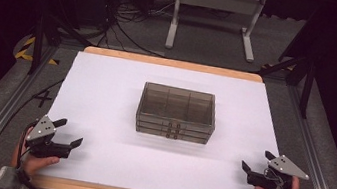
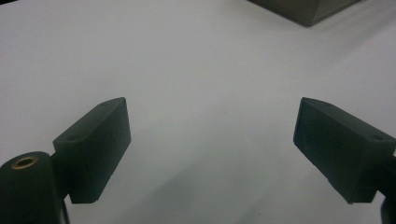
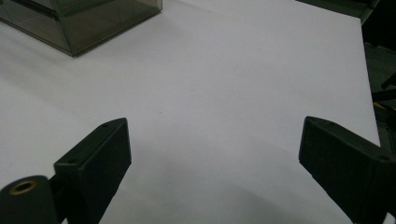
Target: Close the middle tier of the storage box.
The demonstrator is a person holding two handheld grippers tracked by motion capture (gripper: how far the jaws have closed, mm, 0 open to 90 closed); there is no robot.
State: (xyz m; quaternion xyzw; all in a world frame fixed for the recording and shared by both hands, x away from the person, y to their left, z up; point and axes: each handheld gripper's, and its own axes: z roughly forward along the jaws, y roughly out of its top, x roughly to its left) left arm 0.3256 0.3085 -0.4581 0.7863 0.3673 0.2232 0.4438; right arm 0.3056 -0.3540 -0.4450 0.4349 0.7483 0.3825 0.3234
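smoky plastic organizer box [image 1: 176, 112] sat latched and untouched mid-table; left gripper [image 1: 71, 132] and right gripper [image 1: 253, 160] waited wide apart, holding nothing, so nothing looked begun.

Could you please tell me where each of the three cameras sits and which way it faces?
High view: above the person's side, looking forward and down on the table; both hands, left gripper and right gripper show, open.
Left gripper view: rides the left gripper, facing over white tabletop toward the box; its two jaws show.
Right gripper view: rides the right gripper, facing the box; its jaws show.
All three share the box.
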